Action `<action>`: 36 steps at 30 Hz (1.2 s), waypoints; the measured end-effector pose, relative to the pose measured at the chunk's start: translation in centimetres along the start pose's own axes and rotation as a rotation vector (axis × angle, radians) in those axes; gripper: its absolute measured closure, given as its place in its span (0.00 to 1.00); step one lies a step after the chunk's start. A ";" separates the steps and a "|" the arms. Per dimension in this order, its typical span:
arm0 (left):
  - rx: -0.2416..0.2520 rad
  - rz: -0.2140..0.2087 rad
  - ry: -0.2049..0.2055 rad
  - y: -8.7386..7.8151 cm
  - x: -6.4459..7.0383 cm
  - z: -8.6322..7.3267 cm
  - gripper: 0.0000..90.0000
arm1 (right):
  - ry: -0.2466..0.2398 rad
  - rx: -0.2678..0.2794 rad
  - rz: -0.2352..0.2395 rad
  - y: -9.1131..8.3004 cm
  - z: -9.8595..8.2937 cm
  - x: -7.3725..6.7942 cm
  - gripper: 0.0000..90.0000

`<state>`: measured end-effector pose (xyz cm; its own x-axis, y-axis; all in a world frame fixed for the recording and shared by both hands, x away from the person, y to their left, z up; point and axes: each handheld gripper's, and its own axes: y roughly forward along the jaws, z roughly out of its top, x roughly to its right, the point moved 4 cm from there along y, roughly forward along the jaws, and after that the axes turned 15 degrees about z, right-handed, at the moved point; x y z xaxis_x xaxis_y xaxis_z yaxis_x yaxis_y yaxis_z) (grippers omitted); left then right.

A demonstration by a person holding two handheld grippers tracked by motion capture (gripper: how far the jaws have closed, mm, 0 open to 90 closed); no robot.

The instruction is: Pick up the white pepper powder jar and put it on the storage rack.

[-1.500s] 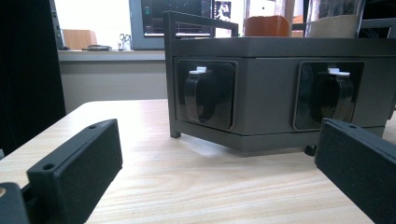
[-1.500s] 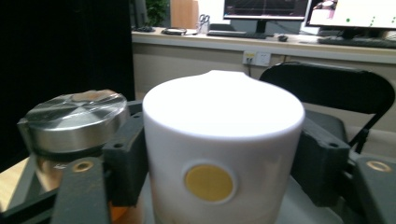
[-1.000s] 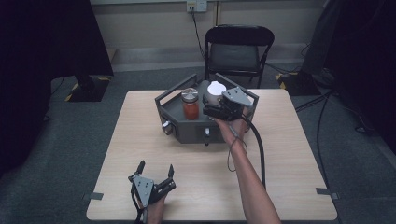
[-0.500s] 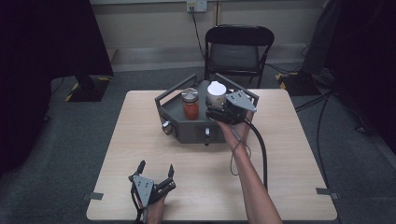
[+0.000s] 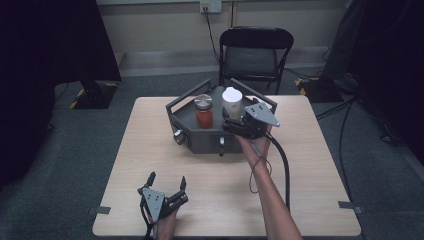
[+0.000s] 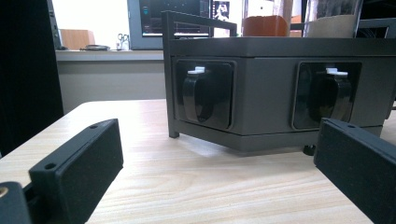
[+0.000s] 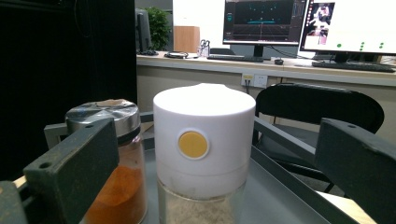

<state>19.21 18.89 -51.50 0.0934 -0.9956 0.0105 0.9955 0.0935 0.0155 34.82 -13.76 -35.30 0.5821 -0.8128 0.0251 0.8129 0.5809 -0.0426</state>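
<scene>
Standing between the right gripper's (image 7: pixel 212 177) spread jaws, white-capped jar (image 7: pixel 204 149).

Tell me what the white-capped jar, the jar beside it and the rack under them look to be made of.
White-capped jar: matte white cap, likely plastic, with a yellow button; clear body, glass or plastic, holding pale powder.
Metal-lidded jar: shiny lid, likely brushed steel by its glare; clear body with orange powder.
Rack: flat dark grey, probably painted metal, though plastic cannot be ruled out.
The right gripper stands open around the white-capped jar.
</scene>
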 end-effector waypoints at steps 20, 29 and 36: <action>-0.001 0.000 0.002 0.0 0.0 0.0 0.01 | 0.003 0.047 0.008 -2.7 -1.3 -0.5 0.00; 0.000 0.000 0.001 0.0 0.0 0.0 0.01 | 0.012 0.048 0.005 -4.3 -2.3 -0.4 0.00; 0.000 0.000 0.001 0.0 0.0 0.0 0.01 | 0.017 0.065 0.002 -5.8 -3.3 -0.4 0.00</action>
<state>19.22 18.89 -51.49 0.0936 -0.9956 0.0092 0.9955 0.0937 0.0152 29.84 -16.91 -38.39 0.5840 -0.8117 0.0079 0.8114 0.5840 0.0221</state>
